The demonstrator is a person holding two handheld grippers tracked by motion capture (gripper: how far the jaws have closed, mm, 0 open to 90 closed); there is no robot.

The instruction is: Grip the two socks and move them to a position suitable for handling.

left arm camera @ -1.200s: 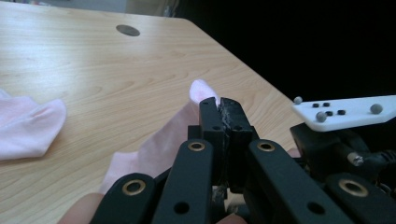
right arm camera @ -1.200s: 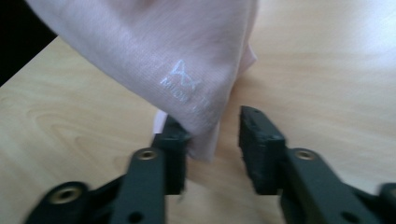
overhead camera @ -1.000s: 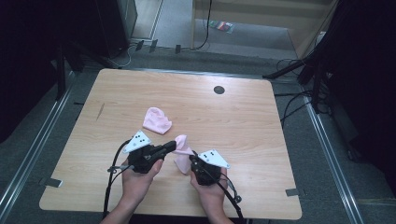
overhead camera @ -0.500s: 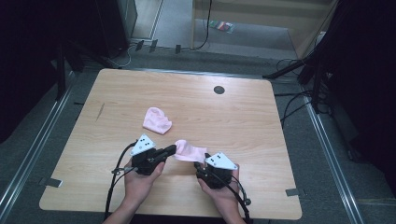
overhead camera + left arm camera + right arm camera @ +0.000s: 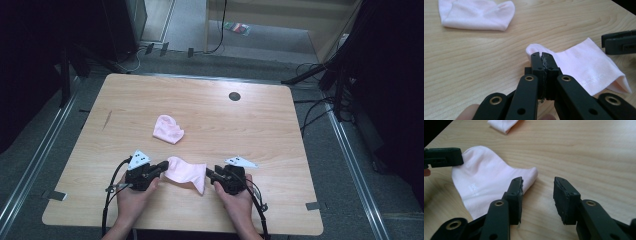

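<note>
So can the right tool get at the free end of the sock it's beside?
Probably yes. The right tool stands open, its jaws just closing a little, nothing between them. The sock lies flat beside one jaw, bare table around it, the left tool holding the far end.

My right gripper (image 5: 537, 195) rises from the bottom of its own view, its two black jaws standing apart over bare wooden table (image 5: 586, 152), with nothing between them; they have just been closing. The left-hand jaw lies just beside the toe end of a pale pink sock (image 5: 484, 182), which is spread flat on the wood and bears a small white print near its middle. At the left edge, the black jaws of my left gripper (image 5: 461, 157) meet the sock's far end. A second pink sock (image 5: 502, 125), folded, lies well apart at the top edge.
</note>
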